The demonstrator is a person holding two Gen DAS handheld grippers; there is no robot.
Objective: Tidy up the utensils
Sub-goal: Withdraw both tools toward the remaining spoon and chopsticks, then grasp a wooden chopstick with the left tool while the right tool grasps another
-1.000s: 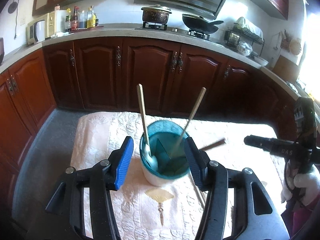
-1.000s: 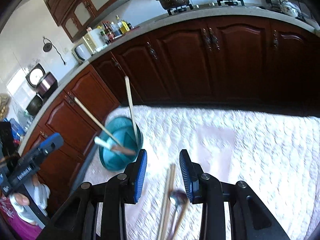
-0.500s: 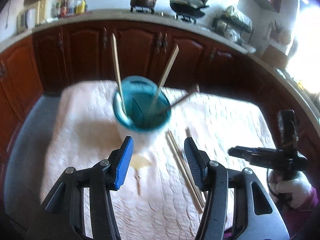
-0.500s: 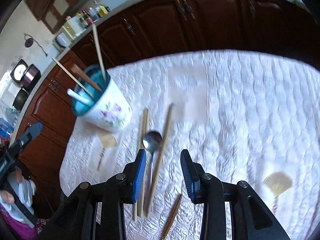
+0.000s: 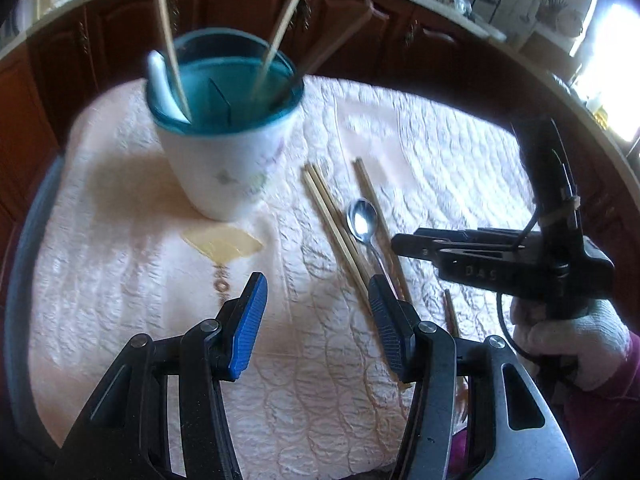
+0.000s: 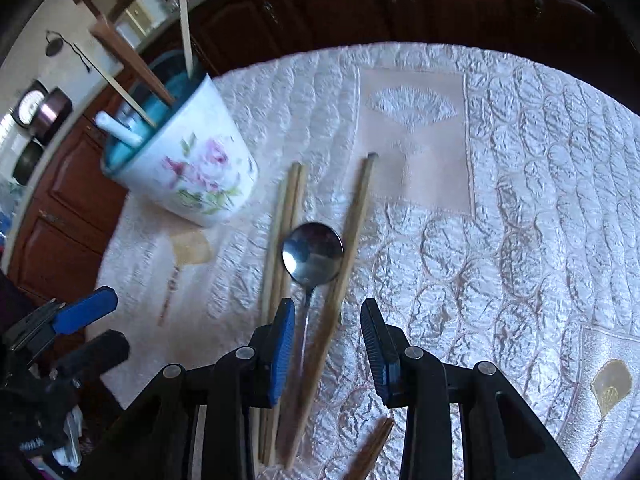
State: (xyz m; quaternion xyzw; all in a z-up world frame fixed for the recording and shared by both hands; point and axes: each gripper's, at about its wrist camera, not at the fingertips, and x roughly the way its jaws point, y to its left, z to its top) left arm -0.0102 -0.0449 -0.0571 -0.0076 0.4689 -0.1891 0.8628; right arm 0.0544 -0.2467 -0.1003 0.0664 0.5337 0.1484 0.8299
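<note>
Utensils: metal spoon (image 6: pixel 313 253) and loose chopsticks (image 6: pixel 282 236) lie flat on the quilted cloth (image 6: pixel 520 200) covering the bench, just right of the holder cup (image 6: pixel 192 168); more chopsticks and a white spoon (image 5: pixel 160 88) already stand in the cup.
Layout: spoon handle runs between a chopstick pair and a single chopstick (image 6: pixel 352 224), touching or nearly so; likely hard to pinch alone.
Right gripper (image 6: pixel 327 344): jaws released, empty, straddling the spoon handle from above; judged lined up for a pick.
Left gripper (image 5: pixel 316 320): jaws released, empty, hanging near the cup's front, apart from it.
Room: open cloth to the right; cup sits near the left edge, tall sticks lean outward, so drop in from above.
</note>
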